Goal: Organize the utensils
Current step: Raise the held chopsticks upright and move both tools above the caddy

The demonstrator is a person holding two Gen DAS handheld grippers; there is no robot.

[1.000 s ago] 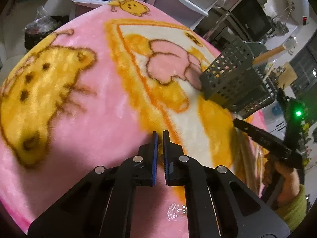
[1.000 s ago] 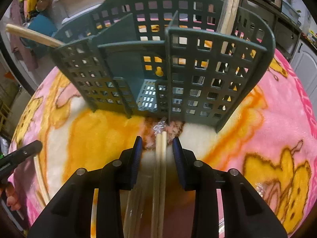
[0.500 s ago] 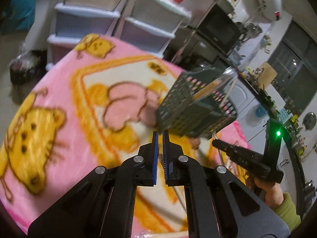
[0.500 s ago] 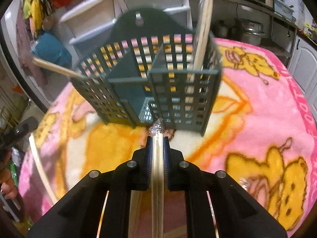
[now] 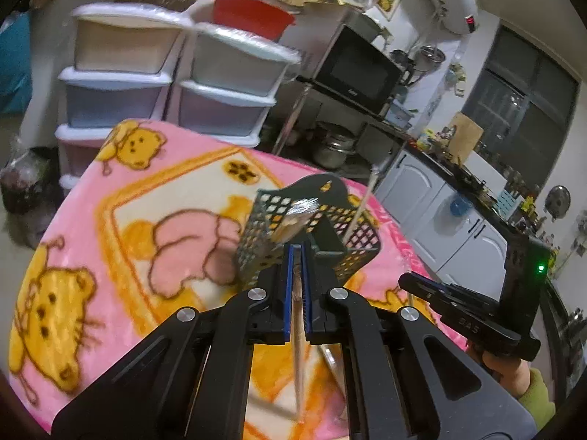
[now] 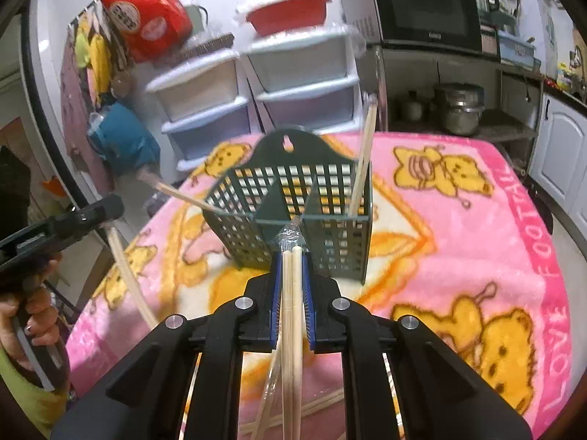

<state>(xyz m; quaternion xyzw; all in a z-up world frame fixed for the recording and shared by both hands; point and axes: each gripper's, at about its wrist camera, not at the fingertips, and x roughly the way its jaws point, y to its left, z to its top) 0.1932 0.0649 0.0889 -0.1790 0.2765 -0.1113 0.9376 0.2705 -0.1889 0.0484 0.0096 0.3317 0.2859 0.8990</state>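
the desk under you is covered by a pink plush blanket with yellow cartoon bears [image 6: 488, 242], and on it, toward the far edge, stands the dark green perforated plastic utensil caddy [image 6: 293, 216], upright, split into compartments. one pale wooden chopstick pair [image 6: 361, 168] already leans in its right-hand compartment, another [image 6: 179, 194] pokes out over its left side. a few more wrapped pairs lie on the blanket at the near edge, under your grippers.

your right gripper [image 6: 292, 293] has just been closing, and its fingers are now clamped narrow on a pair of pale wooden chopsticks in a clear wrapper [image 6: 292, 275]. the long axis of the pair runs straight along the fingers, the crimped wrapper tip aimed at the caddy's front wall, near the centre divider.

your left gripper [image 5: 298, 293] is pinched nearly closed on another wrapped pair [image 5: 293, 223], whose tip lies over the caddy in that view.

both hands look about equally near. to my eye the sticks point forward, so they need tipping upright before they can drop in.
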